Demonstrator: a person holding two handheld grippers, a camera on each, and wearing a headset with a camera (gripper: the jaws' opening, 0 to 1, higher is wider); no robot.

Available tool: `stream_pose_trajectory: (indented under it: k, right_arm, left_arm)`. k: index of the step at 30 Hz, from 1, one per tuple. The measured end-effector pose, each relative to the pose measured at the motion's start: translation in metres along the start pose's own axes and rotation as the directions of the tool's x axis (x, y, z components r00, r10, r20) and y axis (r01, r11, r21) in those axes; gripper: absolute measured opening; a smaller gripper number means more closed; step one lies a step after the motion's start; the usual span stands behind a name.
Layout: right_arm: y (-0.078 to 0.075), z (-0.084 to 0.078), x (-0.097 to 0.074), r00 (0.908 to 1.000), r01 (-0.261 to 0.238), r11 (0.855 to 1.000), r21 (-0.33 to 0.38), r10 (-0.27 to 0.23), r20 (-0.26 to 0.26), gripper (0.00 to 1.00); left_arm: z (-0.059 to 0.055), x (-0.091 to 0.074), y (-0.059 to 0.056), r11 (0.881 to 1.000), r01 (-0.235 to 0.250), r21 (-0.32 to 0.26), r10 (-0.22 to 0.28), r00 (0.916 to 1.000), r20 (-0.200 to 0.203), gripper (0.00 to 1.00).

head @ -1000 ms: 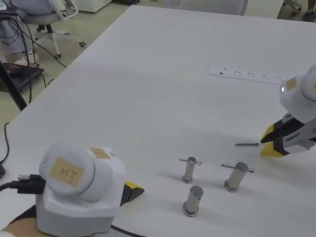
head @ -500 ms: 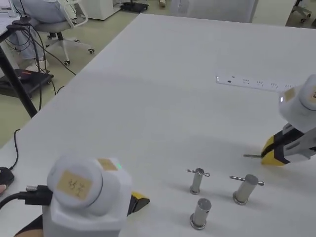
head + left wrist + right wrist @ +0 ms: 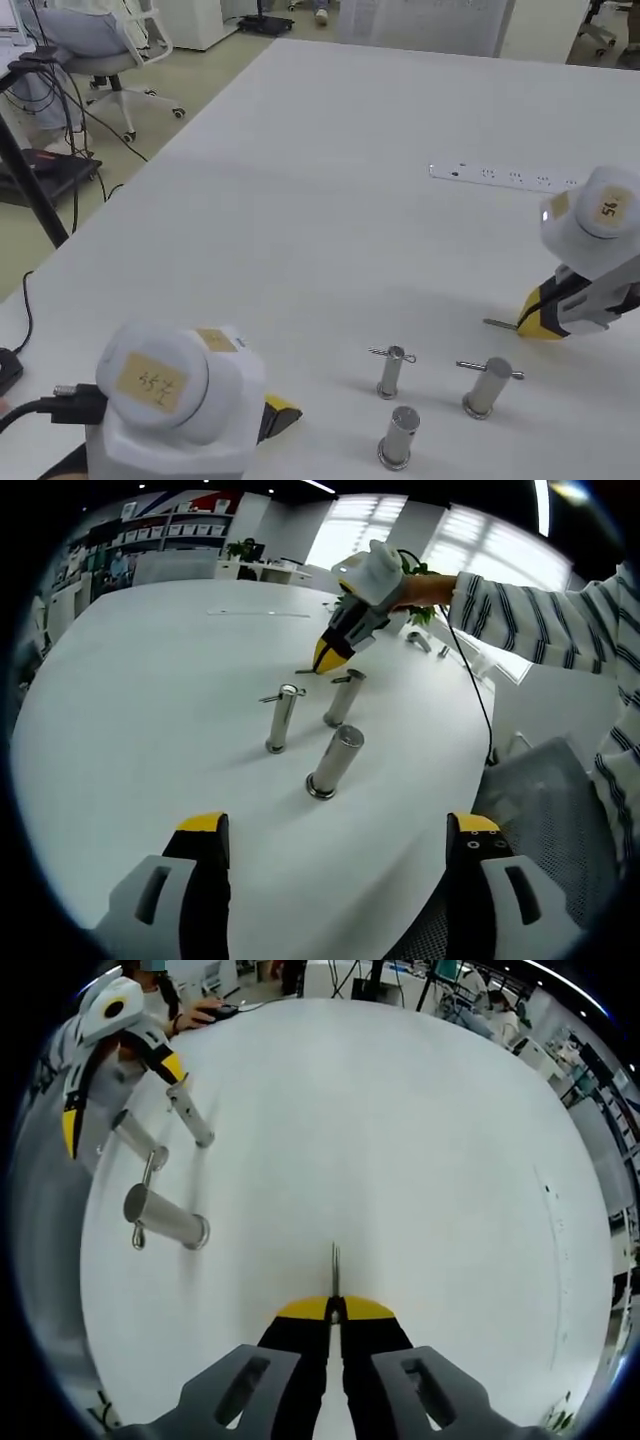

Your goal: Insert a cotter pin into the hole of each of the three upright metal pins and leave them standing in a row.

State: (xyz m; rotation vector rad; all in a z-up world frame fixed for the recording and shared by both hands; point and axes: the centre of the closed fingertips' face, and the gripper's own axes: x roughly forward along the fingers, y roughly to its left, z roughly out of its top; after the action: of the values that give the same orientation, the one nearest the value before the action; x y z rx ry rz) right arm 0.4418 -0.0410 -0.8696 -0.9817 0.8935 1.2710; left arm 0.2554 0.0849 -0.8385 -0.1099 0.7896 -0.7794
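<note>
Now our right tool (image 3: 334, 1302) has clamped the loose cotter pin (image 3: 334, 1265), ready for the bare metal pin (image 3: 396, 437). Left tool (image 3: 337, 825) gapes.

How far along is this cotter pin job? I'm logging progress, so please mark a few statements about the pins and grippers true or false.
1. The left metal pin and the right metal pin each have an inserted cotter pin through them. True.
2. The front metal pin also has one. False: nothing passes through it.
3. The right gripper is shut on a loose cotter pin. True.
4. The left gripper grips the front metal pin. False: its jaws stand apart, holding nothing, short of the pins.
5. One metal pin has toppled. False: all three stand upright.
</note>
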Motion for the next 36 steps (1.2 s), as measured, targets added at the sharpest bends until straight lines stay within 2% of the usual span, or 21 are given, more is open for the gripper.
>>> stream_pose_trajectory:
  k: [3,6,8,14,23,34,36]
  right_arm:
    - [0.001,-0.001,-0.001,0.9999,0.015,1.000,-0.018,-0.015,0.004,0.03]
    - [0.001,0.000,-0.001,0.9994,0.035,0.999,-0.035,-0.035,-0.002,0.03]
    - [0.000,0.000,-0.001,0.9991,0.043,0.998,-0.041,-0.043,-0.002,0.03]
    - [-0.001,-0.001,-0.004,0.9973,0.072,0.997,-0.024,-0.072,0.015,0.02]
    - [0.004,0.002,-0.018,0.9934,0.102,0.995,-0.010,-0.102,0.053,0.02]
    - [0.016,-0.007,-0.036,0.9866,0.141,0.990,0.008,-0.142,0.081,0.02]
    - [0.018,-0.008,-0.039,0.9849,0.149,0.989,0.011,-0.149,0.088,0.02]
  left_arm:
    - [0.001,-0.002,0.000,1.000,-0.004,0.005,0.004,1.0000,0.007,0.88]
    - [0.006,-0.005,-0.001,0.999,-0.009,0.051,0.007,0.9991,0.042,0.87]
    - [0.009,-0.006,-0.002,0.999,-0.004,0.050,0.001,0.9987,0.050,0.86]
    - [0.011,-0.006,-0.002,0.999,-0.006,0.051,0.003,0.9989,0.047,0.85]
    - [0.016,-0.008,-0.003,0.998,-0.012,0.062,0.009,0.9987,0.051,0.83]
    - [0.032,-0.016,0.001,0.997,-0.036,0.069,0.030,0.9960,0.084,0.80]
    - [0.036,-0.018,0.003,0.997,-0.041,0.061,0.035,0.9952,0.092,0.82]
